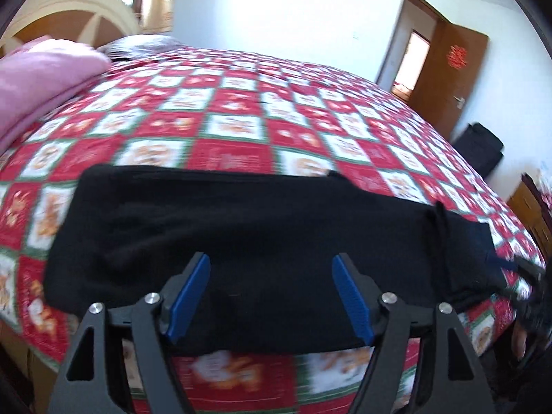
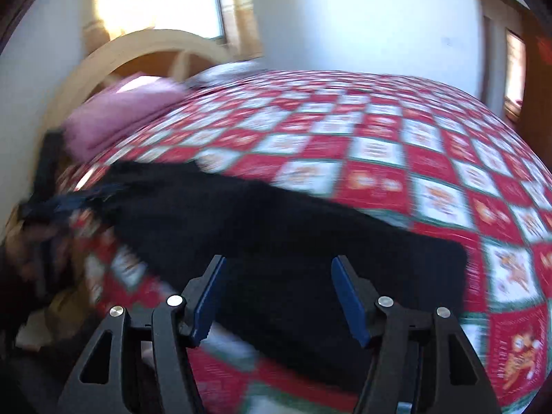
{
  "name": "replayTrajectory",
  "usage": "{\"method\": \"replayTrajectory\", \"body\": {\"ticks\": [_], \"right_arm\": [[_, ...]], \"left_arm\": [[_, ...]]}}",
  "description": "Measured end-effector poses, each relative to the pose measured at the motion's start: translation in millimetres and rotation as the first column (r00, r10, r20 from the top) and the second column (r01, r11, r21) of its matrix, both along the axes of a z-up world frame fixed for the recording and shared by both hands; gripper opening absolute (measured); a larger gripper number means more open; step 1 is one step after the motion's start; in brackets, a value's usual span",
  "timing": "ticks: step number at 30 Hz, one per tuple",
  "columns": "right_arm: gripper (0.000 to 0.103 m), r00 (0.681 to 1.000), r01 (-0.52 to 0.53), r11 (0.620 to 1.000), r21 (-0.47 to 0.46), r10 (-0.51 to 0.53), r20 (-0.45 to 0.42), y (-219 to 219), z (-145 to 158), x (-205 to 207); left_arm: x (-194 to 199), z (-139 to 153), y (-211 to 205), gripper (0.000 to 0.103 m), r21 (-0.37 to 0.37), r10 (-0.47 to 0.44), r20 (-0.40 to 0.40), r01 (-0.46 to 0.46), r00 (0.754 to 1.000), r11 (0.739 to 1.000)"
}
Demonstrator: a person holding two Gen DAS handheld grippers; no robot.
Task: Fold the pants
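Observation:
Black pants (image 1: 241, 224) lie folded into a long strip across the near edge of a bed with a red and white checkered quilt (image 1: 241, 124). My left gripper (image 1: 272, 258) hovers over the strip's near side, open, its blue pads (image 1: 193, 296) wide apart with nothing pinched between them. In the right wrist view the same pants (image 2: 293, 258) run from upper left to lower right. My right gripper (image 2: 279, 258) is open above their right end, and nothing is clamped between its jaws. A blurred dark shape at the pants' left end (image 2: 45, 203) is the other gripper.
A pink folded blanket (image 1: 41, 79) and a grey pillow (image 1: 145, 45) lie at the head of the bed by a cream headboard (image 1: 79, 10). An open brown door (image 1: 445, 69), a black bag (image 1: 479, 145) and a wooden cabinet (image 1: 528, 214) stand at the right.

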State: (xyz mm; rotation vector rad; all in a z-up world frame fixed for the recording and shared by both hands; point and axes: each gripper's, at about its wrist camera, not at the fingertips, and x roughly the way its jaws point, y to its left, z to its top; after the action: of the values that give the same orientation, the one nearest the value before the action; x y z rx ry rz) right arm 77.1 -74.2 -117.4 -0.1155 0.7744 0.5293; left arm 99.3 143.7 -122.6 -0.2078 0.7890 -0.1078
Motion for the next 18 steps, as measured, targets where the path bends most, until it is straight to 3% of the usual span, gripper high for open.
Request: {"method": "replayTrajectory", "body": {"ticks": [3, 8, 12, 18], "right_arm": [[0.061, 0.997, -0.068, 0.997, -0.04, 0.067, -0.028, 31.1, -15.3, -4.2], [0.041, 0.998, -0.044, 0.995, -0.087, 0.04, -0.053, 45.7, -30.7, 9.1], [0.007, 0.997, -0.046, 0.997, -0.066, 0.042, -0.063, 44.8, -29.4, 8.8], [0.005, 0.997, -0.082, 0.993, -0.082, 0.081, -0.021, 51.5, -15.2, -8.2]], "left_arm": [[0.4, -3.6, 16.3, 0.076, -0.019, 0.046, -0.008, -0.046, 0.999, 0.999], [1.2, -11.9, 32.1, 0.076, -0.03, 0.072, -0.026, -0.073, 0.997, 0.997], [-0.9, -14.2, 39.9, 0.076, -0.041, 0.074, -0.034, -0.075, 0.997, 0.996], [-4.0, -8.1, 55.2, 0.076, -0.018, 0.109, -0.006, -0.109, 0.994, 0.994]]}}
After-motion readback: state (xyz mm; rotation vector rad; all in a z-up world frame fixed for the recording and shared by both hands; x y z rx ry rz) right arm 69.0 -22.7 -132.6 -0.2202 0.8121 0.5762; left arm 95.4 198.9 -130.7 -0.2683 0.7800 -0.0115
